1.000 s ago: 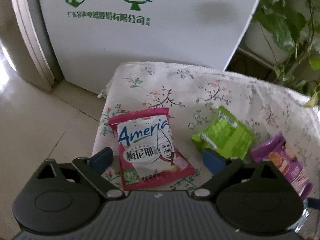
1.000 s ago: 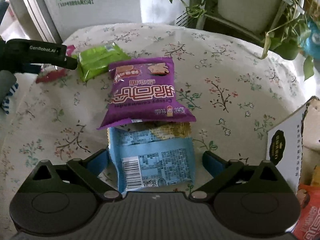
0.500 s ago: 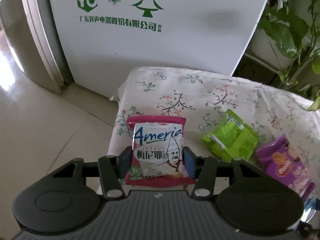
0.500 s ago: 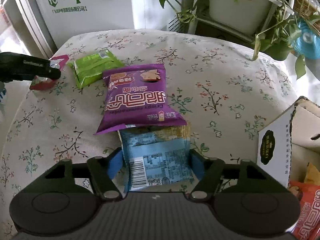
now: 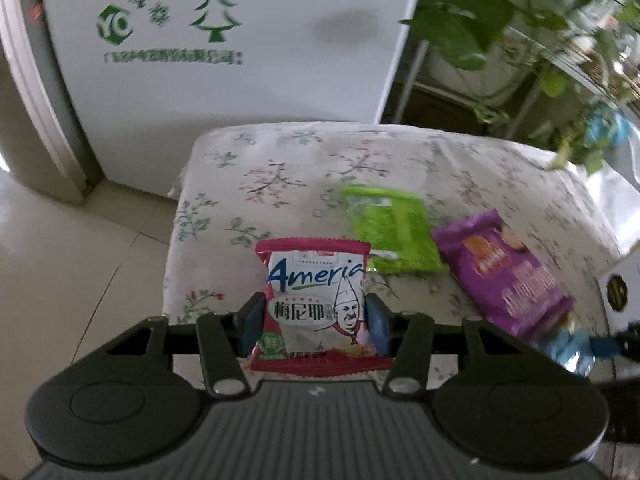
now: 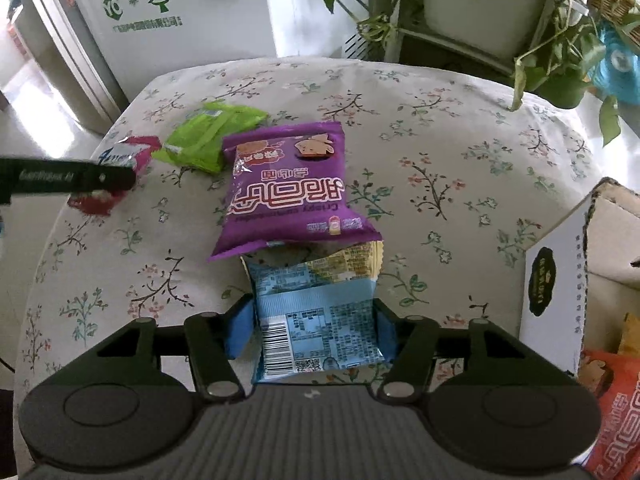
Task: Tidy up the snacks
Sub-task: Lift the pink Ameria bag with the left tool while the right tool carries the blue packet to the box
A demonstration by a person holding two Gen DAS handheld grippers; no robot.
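At the lower centre of the right wrist view, the right gripper (image 6: 314, 330), its jaws just closing, pinches the blue packet (image 6: 316, 320) on the floral tablecloth (image 6: 440, 128). Low in the left view, the left gripper (image 5: 316, 322) clamps the smaller red packet (image 5: 316, 304).

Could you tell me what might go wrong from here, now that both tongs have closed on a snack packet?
1. The purple packet overlaps the far end of the blue packet in the right tongs, so lifting could drag or flip it.
2. The left tongs pinch the red packet by its puffy sides; it may slip or twist.
3. Both loads probably go to the cardboard box, so the tongs could collide.
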